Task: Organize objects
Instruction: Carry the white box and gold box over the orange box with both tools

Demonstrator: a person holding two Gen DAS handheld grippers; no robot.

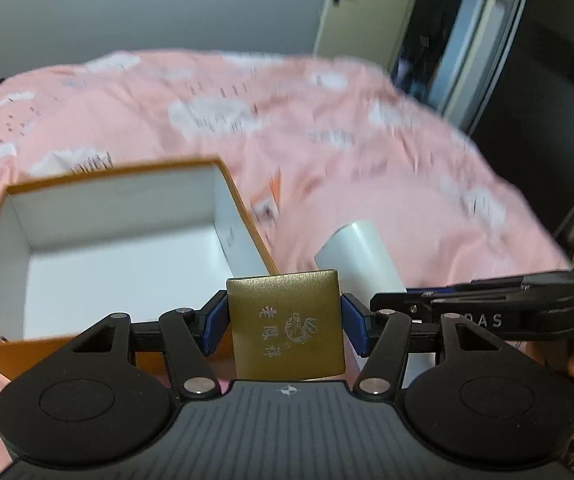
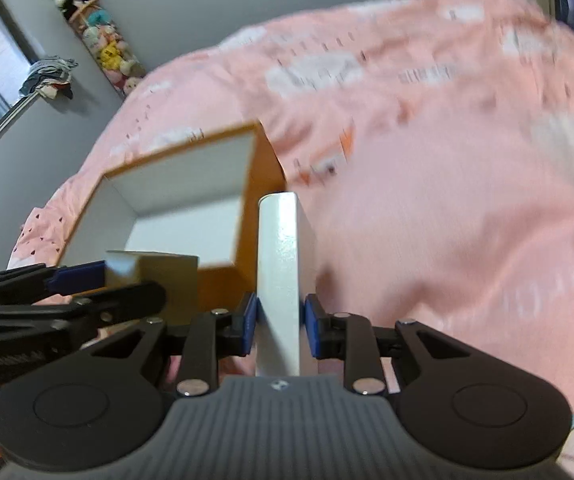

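My left gripper (image 1: 285, 322) is shut on a gold square box (image 1: 287, 320) with printed characters, held just in front of the near right corner of an open orange box (image 1: 251, 216) with a white inside. My right gripper (image 2: 281, 322) is shut on a white rectangular box (image 2: 281, 264), held on edge just right of the orange box (image 2: 265, 168). The white box also shows in the left wrist view (image 1: 357, 256), to the right of the gold one. The gold box shows in the right wrist view (image 2: 167, 276) at the left, in the left gripper (image 2: 83, 276).
Everything is over a bed with a pink quilt (image 1: 327, 140) printed with white clouds. A grey wall and a cream door (image 1: 367, 4) stand behind. A hanging net of plush toys (image 2: 99, 40) is on the wall at the left. Dark furniture (image 1: 559, 80) stands at the right.
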